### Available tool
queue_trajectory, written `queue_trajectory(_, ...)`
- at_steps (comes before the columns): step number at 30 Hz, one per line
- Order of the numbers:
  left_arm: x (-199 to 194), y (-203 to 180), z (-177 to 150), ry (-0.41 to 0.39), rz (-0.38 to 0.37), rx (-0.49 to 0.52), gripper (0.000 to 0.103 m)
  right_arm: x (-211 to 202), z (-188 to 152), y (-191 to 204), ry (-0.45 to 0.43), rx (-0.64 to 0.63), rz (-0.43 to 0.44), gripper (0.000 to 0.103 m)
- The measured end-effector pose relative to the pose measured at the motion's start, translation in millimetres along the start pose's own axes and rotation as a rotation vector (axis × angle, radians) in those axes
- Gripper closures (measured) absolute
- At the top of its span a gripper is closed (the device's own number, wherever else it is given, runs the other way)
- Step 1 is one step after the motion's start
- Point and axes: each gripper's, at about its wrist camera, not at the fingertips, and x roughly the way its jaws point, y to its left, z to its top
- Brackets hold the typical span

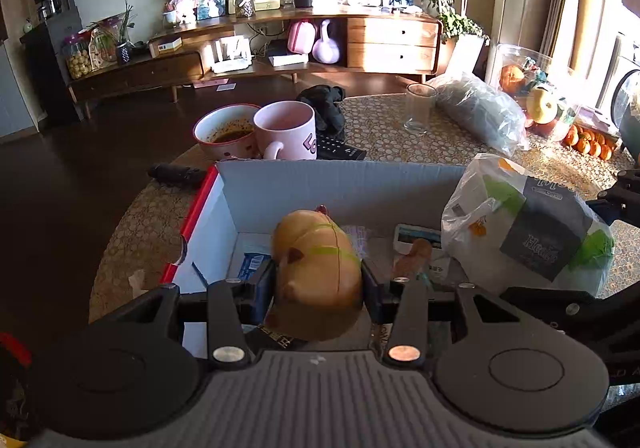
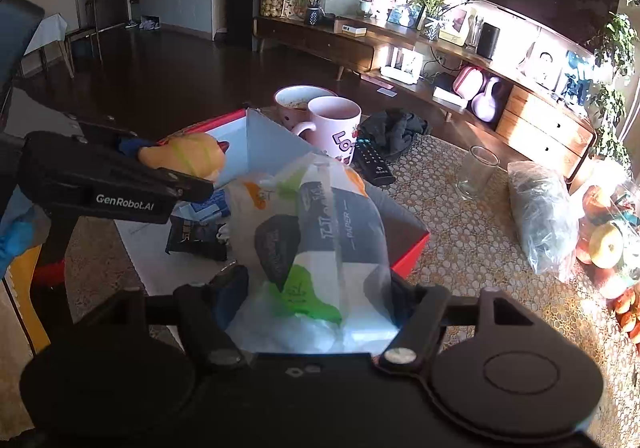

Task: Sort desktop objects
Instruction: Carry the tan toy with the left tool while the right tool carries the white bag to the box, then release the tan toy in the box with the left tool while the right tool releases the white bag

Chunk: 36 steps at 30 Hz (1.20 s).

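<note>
- So our left gripper [image 1: 318, 280] was clamped on a yellowish-tan plush toy [image 1: 316, 268] with thin green bands around it, both pads pressed into its sides.
- We had that toy hanging over the open cardboard box [image 1: 340, 184], the one with the red outer edge and pale inside walls. It was up in the air, not resting on the bottom.
- Our right gripper [image 2: 316, 308] was squeezing a plastic-wrapped pack of paper tissues [image 2: 316, 232], white with green, orange and dark grey patches and "PAPER" printed on it. The fingers sat on either side of its lower end.
- The pack hovered over the right part of the same box, just beside the plush toy; from the left wrist view it covered the box's right-hand corner.
- Down in the box we could see a few flat things: a blue packet [image 1: 252, 264], a dark snack bag [image 2: 198, 236] and a white card-like item [image 1: 416, 236]. Hard to read any of them.
- Behind the box on the desk [image 2: 460, 240] stood a pink mug [image 1: 286, 130] touching a white bowl [image 1: 224, 132] with dark leftovers.
- Also back there: a black remote [image 2: 372, 164], a dark bundle of cloth [image 2: 396, 130], an empty glass [image 1: 418, 108] and a grey plastic bag [image 1: 480, 112], with some bagged fruit [image 2: 608, 244] near the right edge.
</note>
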Motion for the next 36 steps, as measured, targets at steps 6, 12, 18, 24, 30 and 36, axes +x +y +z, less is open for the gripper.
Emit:
queue_trajectory(6,26.2,10.7,1.2,0.057,-0.015,0.033,0.059,24.8,8.6,7.5,0.02,-0.024,0.002,0.033)
queue_trajectory(12,49.5,17.7,3.7,0.087,-0.011,0.067,0.059,49.4,10.3,17.2,0.056,-0.06,-0.002,0.033)
queue_trajectory(18,72.2,22.6,6.9,0.125,-0.006,0.092,0.059,67.7,9.0,20.3,0.071,-0.057,-0.004,0.033)
queue_trajectory(24,92.1,26.7,8.0,0.165,-0.006,0.095,0.059,79.6,9.9,25.8,0.084,-0.075,-0.011,0.033)
queue_trajectory(30,99.6,26.0,7.4,0.184,-0.006,0.101,0.059,90.7,12.2,23.5,0.095,-0.065,-0.008,0.033)
queue_trajectory(36,107.8,23.4,7.3,0.231,-0.006,0.116,0.058,97.9,6.9,25.3,0.125,-0.079,0.008,0.033)
